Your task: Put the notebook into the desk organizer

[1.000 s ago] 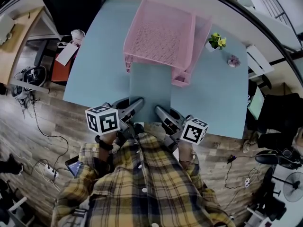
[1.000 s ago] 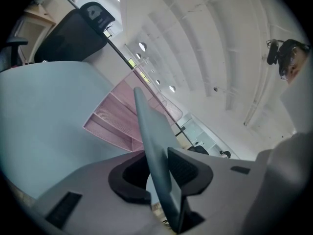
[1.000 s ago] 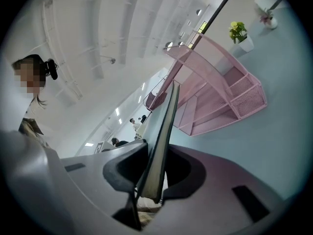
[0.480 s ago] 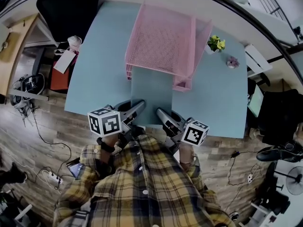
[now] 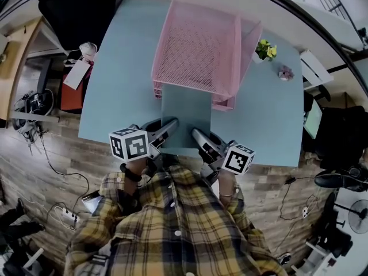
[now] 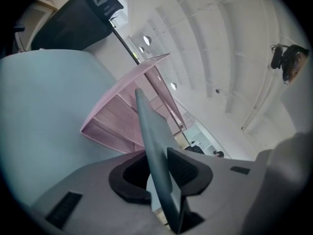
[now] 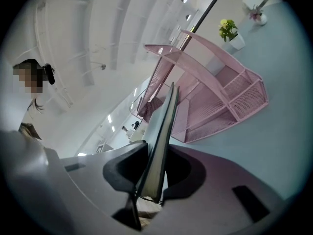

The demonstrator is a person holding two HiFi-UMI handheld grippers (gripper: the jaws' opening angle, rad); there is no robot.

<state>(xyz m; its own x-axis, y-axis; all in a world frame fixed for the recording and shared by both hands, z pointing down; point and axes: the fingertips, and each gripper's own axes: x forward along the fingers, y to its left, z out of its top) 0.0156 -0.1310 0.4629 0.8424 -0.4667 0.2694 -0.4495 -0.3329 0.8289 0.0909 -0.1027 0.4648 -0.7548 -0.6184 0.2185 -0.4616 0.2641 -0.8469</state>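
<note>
A thin grey-teal notebook (image 5: 185, 118) is held level above the pale blue table (image 5: 115, 96), its far edge tucked under the front lip of the pink mesh desk organizer (image 5: 195, 45). My left gripper (image 5: 170, 125) is shut on the notebook's near left corner. At the near right corner, my right gripper (image 5: 196, 134) is shut on it too. The left gripper view shows the notebook (image 6: 151, 141) edge-on between the pads, pointing at the organizer (image 6: 112, 121). In the right gripper view the notebook (image 7: 164, 121) also runs toward the organizer's lower trays (image 7: 220, 102).
A small pot of yellow flowers (image 5: 264, 49) and a small purple ornament (image 5: 286, 72) stand on the table right of the organizer. A black chair (image 5: 75, 4) is at the far left corner. Cables and a power strip (image 5: 60, 211) lie on the wooden floor.
Both grippers have carried the notebook a little forward. More of its far end now lies under the organizer's upper tray, so less of it shows.
</note>
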